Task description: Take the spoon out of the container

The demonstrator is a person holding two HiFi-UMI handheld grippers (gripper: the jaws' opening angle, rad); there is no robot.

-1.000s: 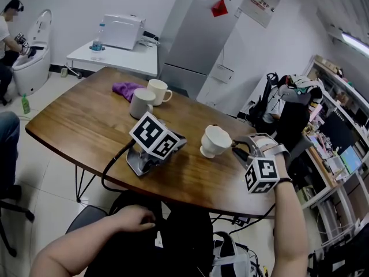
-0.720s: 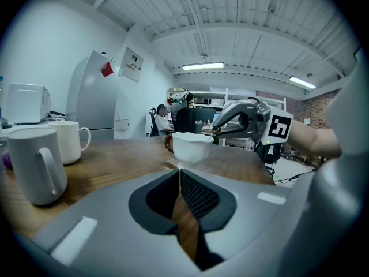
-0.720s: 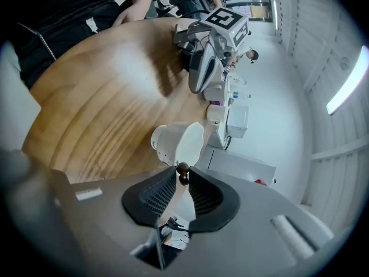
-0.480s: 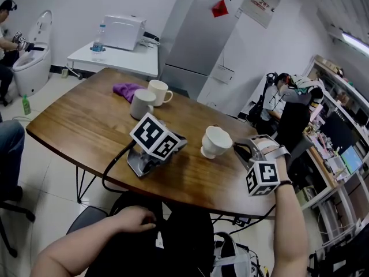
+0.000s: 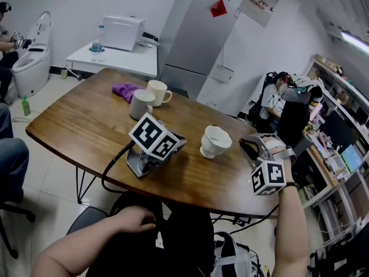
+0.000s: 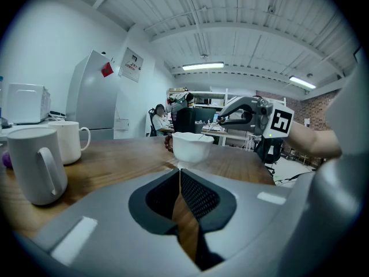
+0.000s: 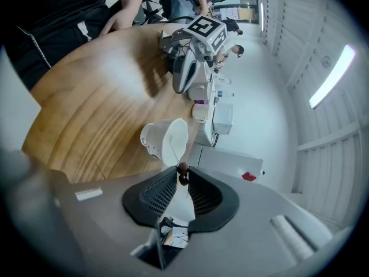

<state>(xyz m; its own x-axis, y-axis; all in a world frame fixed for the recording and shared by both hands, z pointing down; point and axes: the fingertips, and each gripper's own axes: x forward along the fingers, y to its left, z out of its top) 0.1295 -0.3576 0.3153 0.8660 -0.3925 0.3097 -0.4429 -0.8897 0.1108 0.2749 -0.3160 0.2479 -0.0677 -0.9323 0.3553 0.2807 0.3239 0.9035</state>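
A white footed cup (image 5: 216, 140) stands on the wooden table (image 5: 86, 126), with the spoon's thin handle (image 5: 234, 145) leaning out of it to the right. My right gripper (image 5: 242, 146) is at the handle's end. Its jaws have just been closing, and in the right gripper view the pads pinch the handle's dark knob (image 7: 182, 169), the cup (image 7: 164, 140) lying just beyond. My left gripper (image 5: 180, 142) lies on the table left of the cup, with no hand on it. Its jaws meet at the tips (image 6: 180, 171) with nothing between them. The cup (image 6: 193, 146) stands straight ahead of it.
Two white mugs (image 5: 142, 104) (image 5: 159, 91) and a purple cloth (image 5: 127, 89) sit at the table's far side. A grey fridge (image 5: 199, 39) stands behind. The table's near edge (image 5: 230, 203) runs just below my right gripper. A hand rests in the lap below.
The right gripper's jaws have closed onto the spoon's handle end, and the gripper has shifted slightly right and tilted. The left gripper and the cup have stayed put.
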